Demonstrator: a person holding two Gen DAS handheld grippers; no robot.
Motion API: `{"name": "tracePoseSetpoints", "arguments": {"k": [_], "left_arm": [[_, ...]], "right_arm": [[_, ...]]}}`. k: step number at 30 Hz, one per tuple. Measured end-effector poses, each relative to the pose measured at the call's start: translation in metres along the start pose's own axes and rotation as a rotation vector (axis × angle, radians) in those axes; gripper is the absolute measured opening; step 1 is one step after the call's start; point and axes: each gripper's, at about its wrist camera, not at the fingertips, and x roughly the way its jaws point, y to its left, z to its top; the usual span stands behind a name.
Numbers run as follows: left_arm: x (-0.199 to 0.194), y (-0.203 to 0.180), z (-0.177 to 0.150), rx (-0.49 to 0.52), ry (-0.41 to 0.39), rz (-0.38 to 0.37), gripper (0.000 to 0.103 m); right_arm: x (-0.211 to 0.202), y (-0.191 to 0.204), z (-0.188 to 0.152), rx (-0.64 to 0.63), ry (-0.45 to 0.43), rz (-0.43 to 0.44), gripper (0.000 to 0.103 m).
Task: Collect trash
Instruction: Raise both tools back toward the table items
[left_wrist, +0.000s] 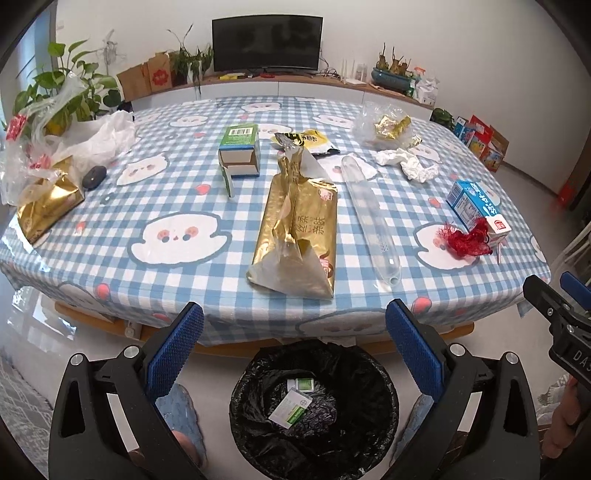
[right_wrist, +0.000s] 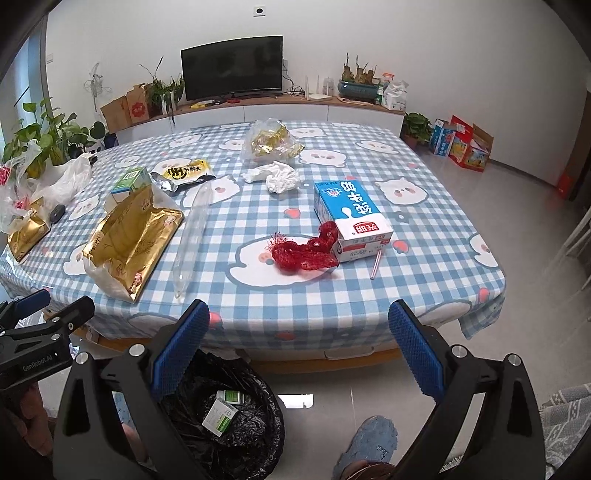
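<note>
A black-lined trash bin (left_wrist: 369, 424) (right_wrist: 258, 435) stands on the floor below the table's near edge, with two small green-and-white boxes (left_wrist: 291, 408) (right_wrist: 219, 417) inside. My left gripper (left_wrist: 295, 354) is open and empty above the bin. My right gripper (right_wrist: 297, 354) is open and empty, right of the bin. On the checked tablecloth (left_wrist: 177, 206) lie a gold wrapper (left_wrist: 299, 229) (right_wrist: 129, 236), a clear plastic tube (left_wrist: 369, 218) (right_wrist: 192, 236), red mesh (left_wrist: 465, 240) (right_wrist: 303, 251), a blue milk carton (left_wrist: 476, 206) (right_wrist: 351, 218), crumpled tissue (left_wrist: 406, 162) (right_wrist: 277, 175) and a green box (left_wrist: 240, 151) (right_wrist: 129, 181).
A yellow snack packet (left_wrist: 306, 142) (right_wrist: 184, 173), a clear bag of gold wrappers (left_wrist: 388, 125) (right_wrist: 269, 142), white plastic bags (left_wrist: 92, 140) (right_wrist: 62, 181), another gold packet (left_wrist: 48, 210) (right_wrist: 27, 232) and a dark oval object (left_wrist: 94, 177) also lie on the table. A TV cabinet stands behind.
</note>
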Motion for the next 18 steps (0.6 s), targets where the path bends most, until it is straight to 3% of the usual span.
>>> {"name": "tracePoseSetpoints", "arguments": {"k": [11,18], "left_arm": [[0.007,0.012,0.051,-0.013,-0.003,-0.004,0.097],[0.031,0.015,0.075,-0.006,0.030,-0.005,0.097]], "right_arm": [[0.014,-0.006,0.046,-0.013,-0.037,-0.019,0.093],[0.044,-0.010,0.058,0.006,-0.002,-0.004,0.092]]}}
